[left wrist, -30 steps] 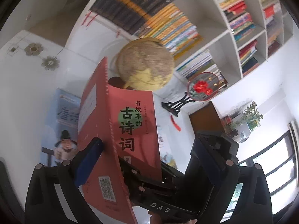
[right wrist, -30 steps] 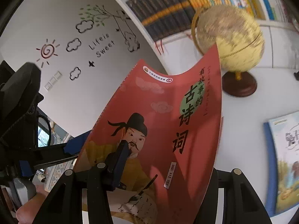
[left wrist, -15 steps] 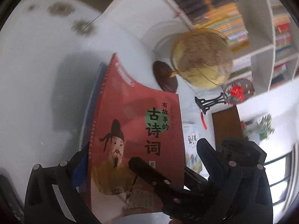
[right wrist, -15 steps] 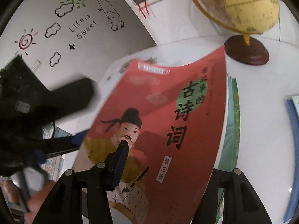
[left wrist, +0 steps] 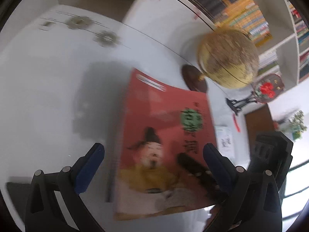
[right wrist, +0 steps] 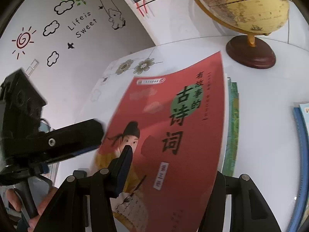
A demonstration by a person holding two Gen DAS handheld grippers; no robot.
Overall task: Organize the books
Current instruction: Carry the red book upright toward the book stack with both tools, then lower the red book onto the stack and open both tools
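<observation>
- On the white table [left wrist: 48,100], a globe [left wrist: 228,58] on a dark wooden base stands at the far right, beyond the red book [right wrist: 173,135].
- Under the red book lies a green-edged book [right wrist: 232,127]; a blue-edged book [right wrist: 303,145] lies well apart, to the right.
- Right claw [right wrist: 170,176] is clamped on the red book's near edge.
- Left claw [left wrist: 152,158] stands wide apart, straddling the book without pressing it.
</observation>
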